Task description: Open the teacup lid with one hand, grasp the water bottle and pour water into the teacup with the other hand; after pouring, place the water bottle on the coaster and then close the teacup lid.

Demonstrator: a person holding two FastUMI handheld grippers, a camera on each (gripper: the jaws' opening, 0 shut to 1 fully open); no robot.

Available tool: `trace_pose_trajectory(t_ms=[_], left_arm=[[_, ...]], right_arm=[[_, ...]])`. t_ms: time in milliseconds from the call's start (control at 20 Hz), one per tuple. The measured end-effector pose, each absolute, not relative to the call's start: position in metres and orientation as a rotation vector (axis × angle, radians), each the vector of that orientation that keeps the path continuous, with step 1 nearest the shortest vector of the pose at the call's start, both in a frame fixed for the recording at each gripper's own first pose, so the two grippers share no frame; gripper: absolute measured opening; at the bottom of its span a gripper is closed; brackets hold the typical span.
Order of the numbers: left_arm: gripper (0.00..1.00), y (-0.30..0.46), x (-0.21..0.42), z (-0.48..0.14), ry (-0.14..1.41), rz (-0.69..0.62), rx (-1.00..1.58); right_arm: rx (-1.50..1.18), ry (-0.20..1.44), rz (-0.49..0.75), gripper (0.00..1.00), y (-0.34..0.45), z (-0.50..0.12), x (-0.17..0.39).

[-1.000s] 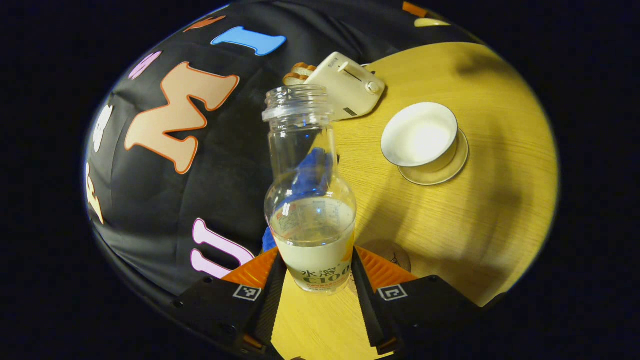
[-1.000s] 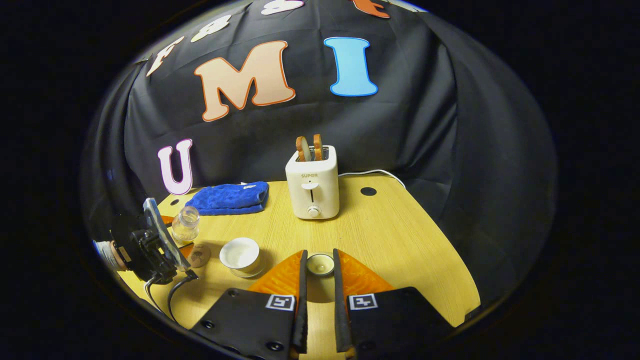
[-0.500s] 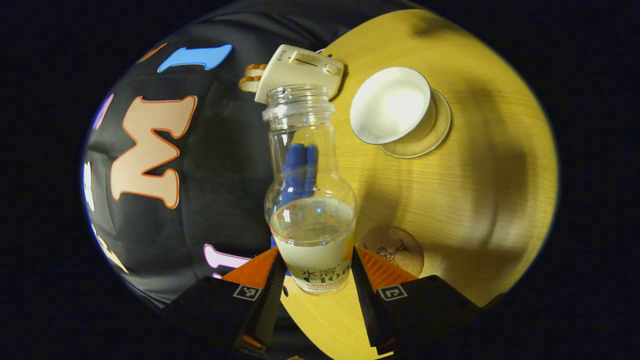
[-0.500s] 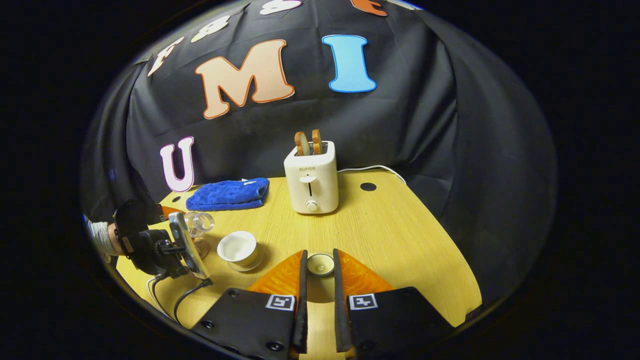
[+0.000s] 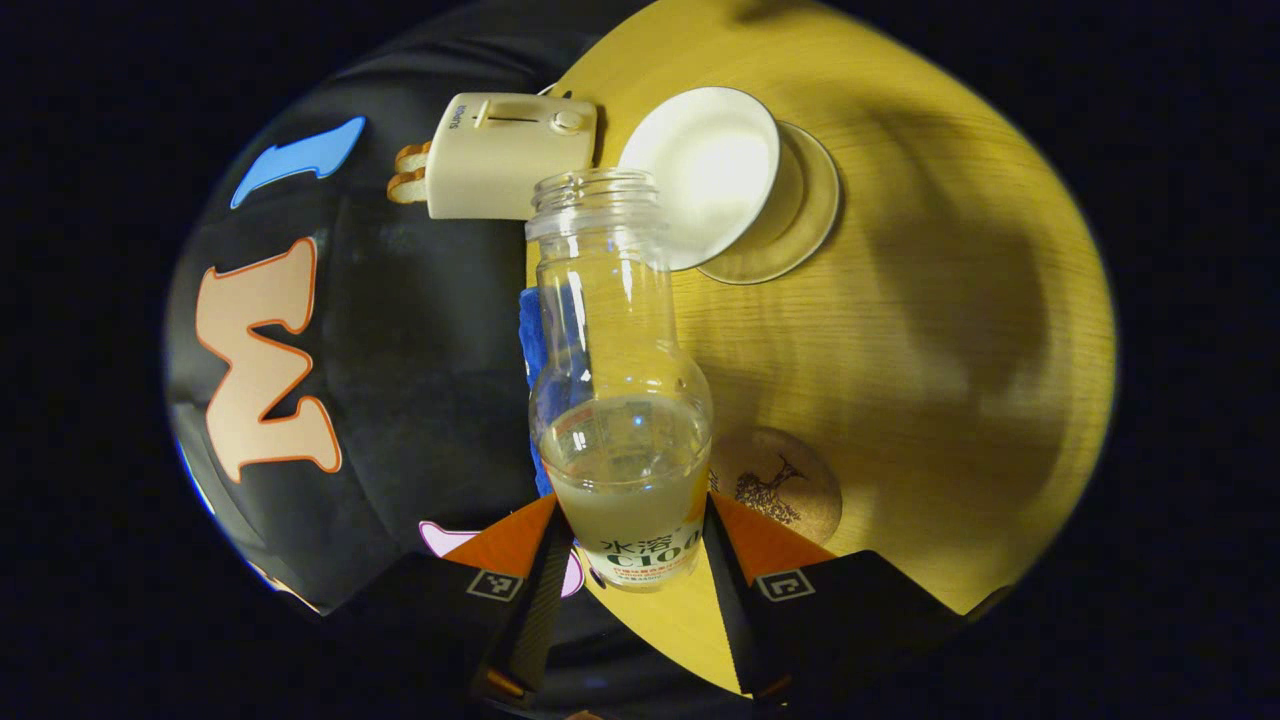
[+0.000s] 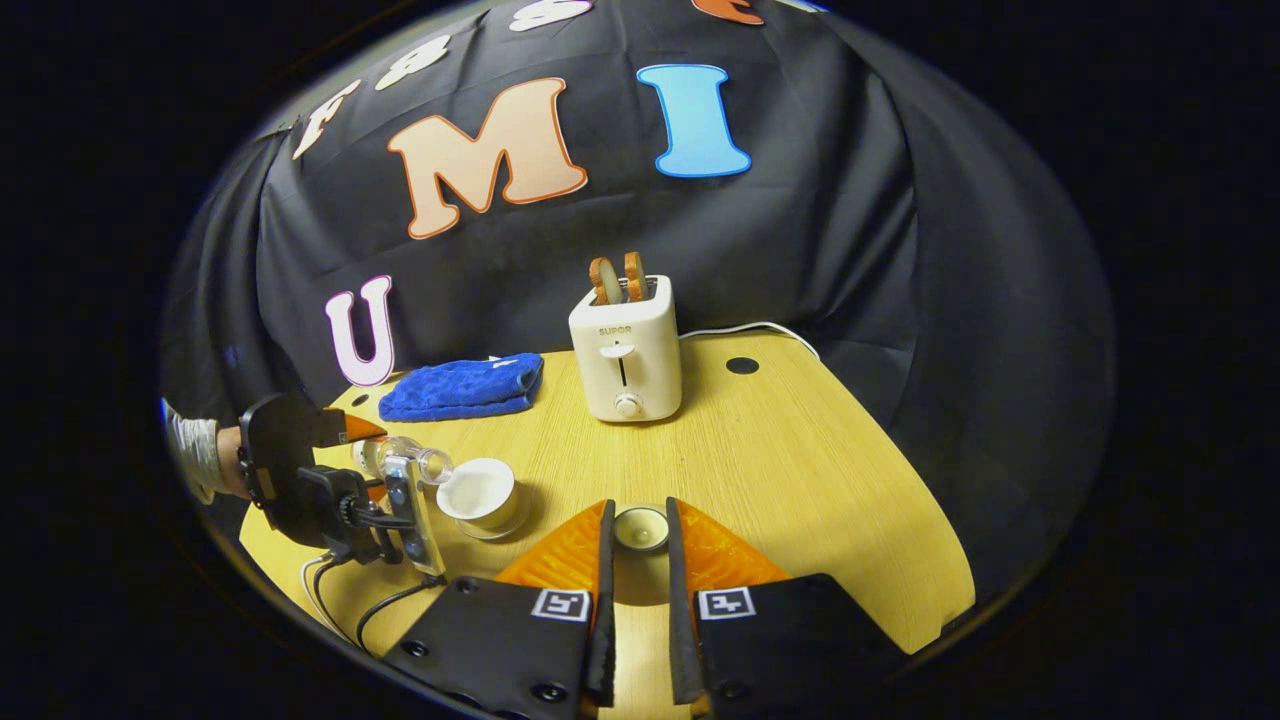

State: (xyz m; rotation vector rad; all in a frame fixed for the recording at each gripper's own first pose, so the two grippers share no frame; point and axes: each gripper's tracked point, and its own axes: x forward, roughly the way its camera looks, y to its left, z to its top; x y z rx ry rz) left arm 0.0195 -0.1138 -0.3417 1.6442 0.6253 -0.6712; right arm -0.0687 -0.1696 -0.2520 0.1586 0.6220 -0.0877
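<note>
While our left gripper (image 5: 632,545) clamps the tipped water bottle (image 5: 620,400) over the teacup (image 5: 705,190), our right gripper (image 6: 637,540) pinches the lid (image 6: 640,527)

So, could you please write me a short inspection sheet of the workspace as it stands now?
Surface: wooden table, two round holes near the back.
Job's things: water bottle tipped toward the open teacup on its saucer; lid; coaster bare.
Clutter: toaster with bread; blue towel.
Grippers: left gripper shut on the water bottle; right gripper shut on the lid.
Cables: toaster cord; leads under the left gripper.
Surroundings: black cloth wall.
</note>
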Motion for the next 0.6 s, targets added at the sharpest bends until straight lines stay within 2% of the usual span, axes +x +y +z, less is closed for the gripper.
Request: trace_pose_trajectory(t_ms=[600], left_arm=[[0.69, -0.118, 0.030, -0.322, 0.664, -0.719, 1.873]], right_arm=[[0.182, 0.637, -0.065, 0.25, -0.166, -0.264, -0.074]])
